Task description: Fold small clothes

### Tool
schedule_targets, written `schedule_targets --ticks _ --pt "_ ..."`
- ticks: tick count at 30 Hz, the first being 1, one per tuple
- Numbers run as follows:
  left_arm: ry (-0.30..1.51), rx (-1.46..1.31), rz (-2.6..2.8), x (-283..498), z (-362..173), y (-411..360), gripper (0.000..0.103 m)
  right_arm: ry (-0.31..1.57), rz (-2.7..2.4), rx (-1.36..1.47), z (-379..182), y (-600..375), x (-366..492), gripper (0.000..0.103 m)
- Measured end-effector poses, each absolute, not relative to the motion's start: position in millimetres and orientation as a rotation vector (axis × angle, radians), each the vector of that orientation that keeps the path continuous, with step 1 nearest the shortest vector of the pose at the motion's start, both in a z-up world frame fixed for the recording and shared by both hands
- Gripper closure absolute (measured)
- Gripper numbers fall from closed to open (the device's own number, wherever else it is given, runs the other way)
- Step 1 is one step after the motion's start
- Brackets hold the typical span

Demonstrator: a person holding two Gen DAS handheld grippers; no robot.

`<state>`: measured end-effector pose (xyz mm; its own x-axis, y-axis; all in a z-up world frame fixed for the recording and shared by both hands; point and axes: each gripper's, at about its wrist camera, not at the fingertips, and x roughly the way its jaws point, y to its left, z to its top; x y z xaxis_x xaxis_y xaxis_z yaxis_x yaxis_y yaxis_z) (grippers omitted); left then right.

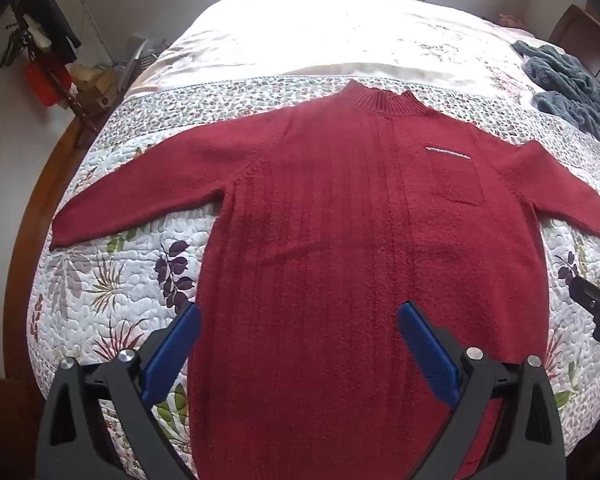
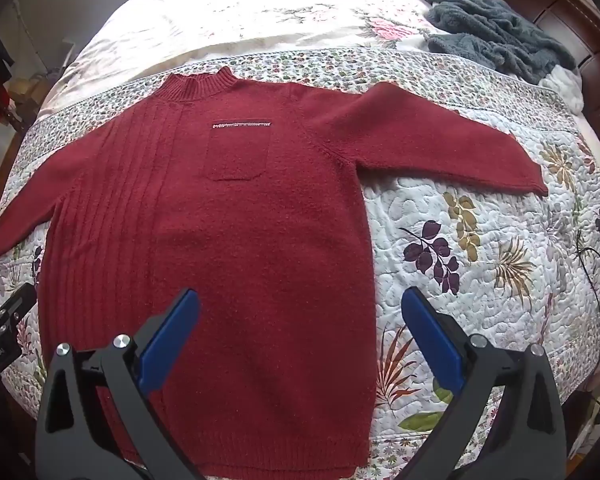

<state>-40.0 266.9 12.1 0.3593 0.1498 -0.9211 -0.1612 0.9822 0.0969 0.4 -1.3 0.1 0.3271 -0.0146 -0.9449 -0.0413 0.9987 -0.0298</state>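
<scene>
Fuzzy red ribbed sweater (image 1: 320,220) lies flat on the quilted floral bedspread (image 2: 480,220) (both grippers' jaws gape, empty).

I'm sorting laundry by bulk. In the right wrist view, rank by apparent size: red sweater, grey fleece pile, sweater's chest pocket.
1. Red sweater, by far the largest.
2. Grey fleece pile; it lies farther off, so its true size may be greater than it looks.
3. Chest pocket, smallest.
</scene>
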Motion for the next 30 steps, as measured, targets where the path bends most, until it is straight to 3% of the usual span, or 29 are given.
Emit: schedule_targets --ticks 30 --pt "1.167 -0.019 0.207 -36 13 266 0.004 1.247 0.028 -0.016 -10 -2 6 0.003"
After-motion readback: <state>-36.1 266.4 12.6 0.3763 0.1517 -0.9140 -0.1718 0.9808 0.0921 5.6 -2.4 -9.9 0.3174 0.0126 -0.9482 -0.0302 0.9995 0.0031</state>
